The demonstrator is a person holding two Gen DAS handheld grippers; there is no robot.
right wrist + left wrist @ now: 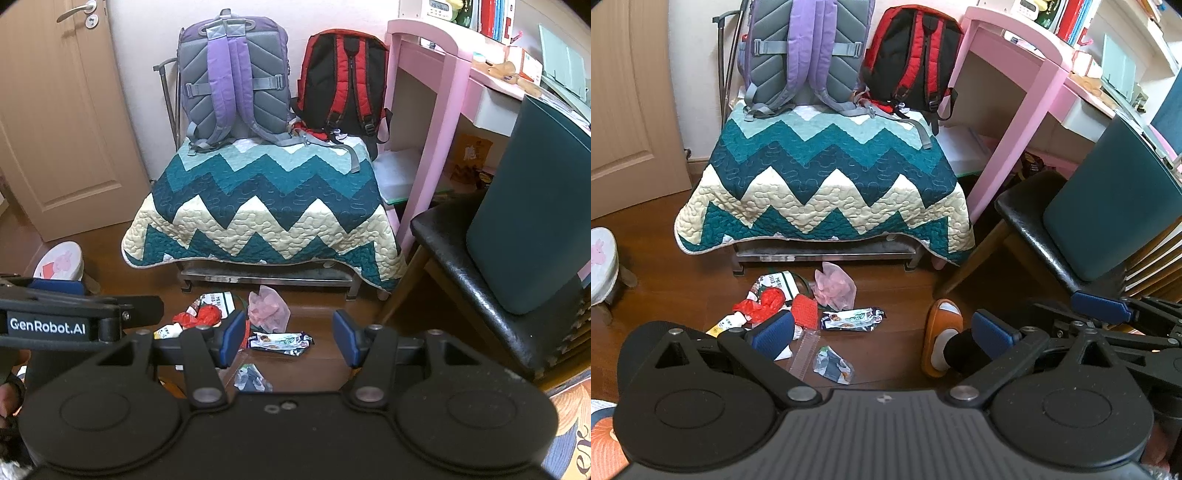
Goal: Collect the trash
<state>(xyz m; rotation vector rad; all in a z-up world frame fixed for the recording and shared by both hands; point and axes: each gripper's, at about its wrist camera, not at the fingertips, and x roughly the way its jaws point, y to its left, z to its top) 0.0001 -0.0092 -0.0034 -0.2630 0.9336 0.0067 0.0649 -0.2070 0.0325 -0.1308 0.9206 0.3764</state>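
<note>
Two tools, both with jaws spread wide, holding nothing and touching nothing. Left tool (882,332): blue ribbed pads, black plastic links, hovering above the floor (683,273) just in front of the trash. Right tool (289,341): same build, jaws apart but narrower than the left, also hovering over the trash. The right tool's blue pad and black arm show at the right edge of the left view; the left tool's arm with a white "GenRobot.AI" label shows at the left edge of the right view.

Trash pile (798,314) lies on the dark wood floor directly in front of the bench (827,254): crumpled red plastic bag (764,301), red woven mesh piece (805,312), thin pink crinkled bag (834,286), glossy foil snack wrapper (851,319), clear ribbed plastic tray (805,350), small crumpled grey wrapper (833,365), white-green carton (775,282).

Bench has a metal frame, covered by a quilted zigzag blanket (820,177) in teal, cream and pale blue. On the bench, leaning at the wall: purple-grey padded backpack (805,55), and to its right a black-red backpack (912,59). Right of the bench: pink desk (1015,92), black leather chair (1034,221). An orange slipper (942,325) on a foot is right of the trash.
</note>
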